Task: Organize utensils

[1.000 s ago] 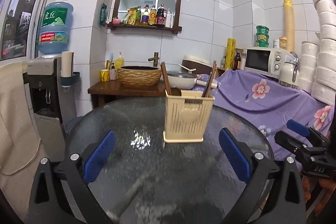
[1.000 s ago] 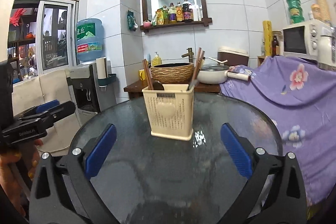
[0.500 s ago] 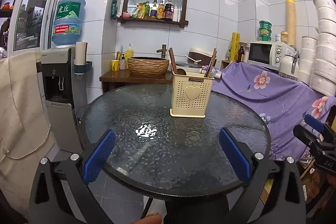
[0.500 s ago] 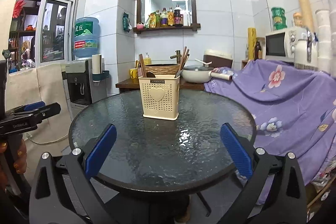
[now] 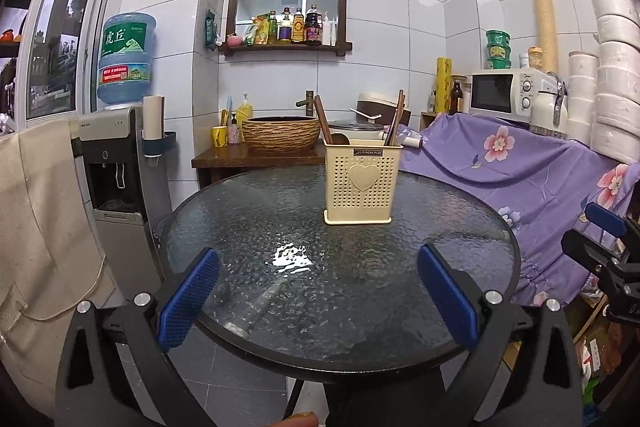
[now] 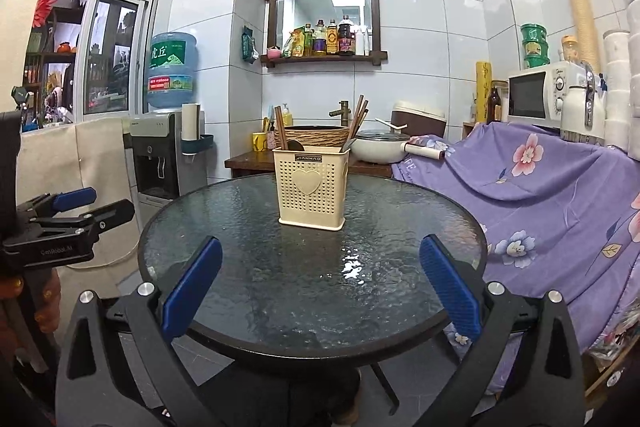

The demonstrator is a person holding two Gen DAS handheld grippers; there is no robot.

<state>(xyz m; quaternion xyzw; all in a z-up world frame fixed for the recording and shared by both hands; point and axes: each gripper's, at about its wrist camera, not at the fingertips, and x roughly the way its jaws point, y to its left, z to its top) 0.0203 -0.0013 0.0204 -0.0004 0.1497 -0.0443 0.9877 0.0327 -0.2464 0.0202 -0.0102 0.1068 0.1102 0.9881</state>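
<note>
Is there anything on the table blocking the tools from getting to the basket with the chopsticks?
Nothing visible: only bare glass table lies between the open left tool, the open right tool and the basket.

Cream perforated plastic utensil holder point(image 5: 362, 185) upright on round textured-glass bench point(image 5: 248, 227), brown wooden utensils point(image 5: 321, 119) standing inside, left gripper point(image 5: 318, 289) with blue-padded jaws spread wide, empty, right gripper point(image 5: 600, 247) at right edge

We note both claws, left claw point(image 5: 318, 295) and right claw point(image 6: 320, 291): black frames, blue ribbed pads point(image 6: 192, 281), silver screws point(image 6: 145, 288), white lettering.
</note>
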